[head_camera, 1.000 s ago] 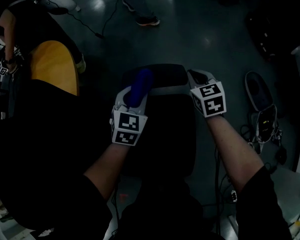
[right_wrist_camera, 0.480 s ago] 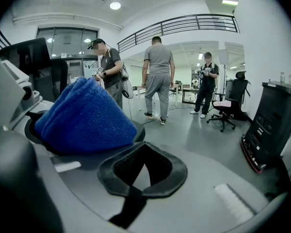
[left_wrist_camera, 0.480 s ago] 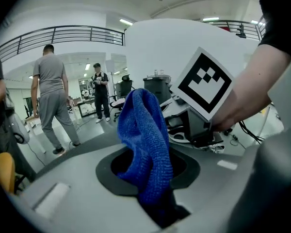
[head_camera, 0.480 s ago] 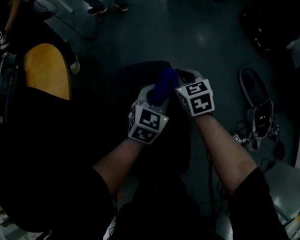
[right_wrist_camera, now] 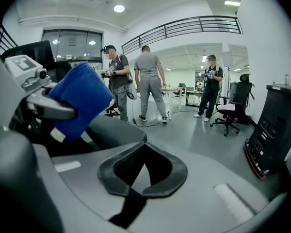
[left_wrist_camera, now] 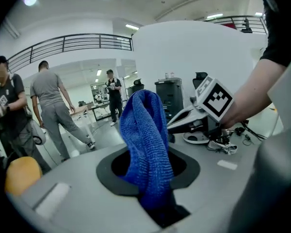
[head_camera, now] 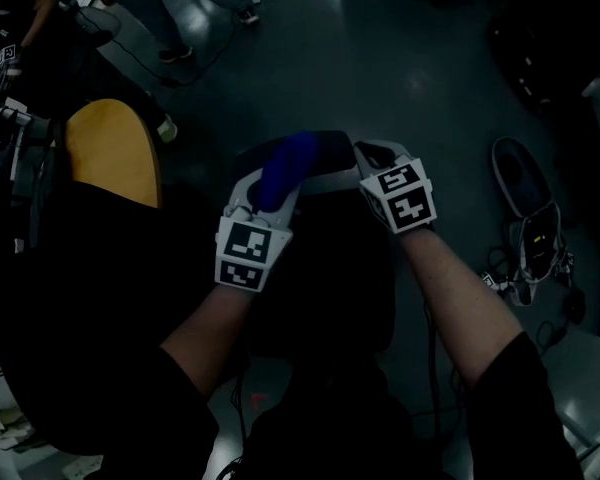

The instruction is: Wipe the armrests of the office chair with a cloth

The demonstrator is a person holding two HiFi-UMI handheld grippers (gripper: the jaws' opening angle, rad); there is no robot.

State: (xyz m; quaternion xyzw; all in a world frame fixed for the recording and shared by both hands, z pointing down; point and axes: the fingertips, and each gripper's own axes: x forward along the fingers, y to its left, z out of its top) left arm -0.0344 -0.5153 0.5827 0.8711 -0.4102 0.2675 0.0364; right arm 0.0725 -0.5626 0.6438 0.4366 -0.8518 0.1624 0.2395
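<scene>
In the head view both grippers hover over the black office chair (head_camera: 320, 278), which is too dark to make out its armrests. My left gripper (head_camera: 272, 190) is shut on a blue cloth (head_camera: 286, 166) that stands up out of its jaws. The left gripper view shows the cloth (left_wrist_camera: 146, 144) bunched through the closed jaws of the left gripper (left_wrist_camera: 149, 171), with the right gripper (left_wrist_camera: 200, 114) close by at the right. My right gripper (head_camera: 370, 155) is shut with nothing in it. From the right gripper (right_wrist_camera: 143, 173) view, the cloth (right_wrist_camera: 80, 98) is at upper left.
A yellow round seat (head_camera: 110, 153) stands left of the chair. Shoes and cables (head_camera: 528, 223) lie on the grey floor at the right. Several people (right_wrist_camera: 152, 81) stand beyond, near another office chair (right_wrist_camera: 231, 108). A black cabinet (right_wrist_camera: 274, 125) stands at the right.
Half a second ago the left gripper with the cloth was close beside the right gripper; it has now swung back to the left. The right gripper has barely moved.
</scene>
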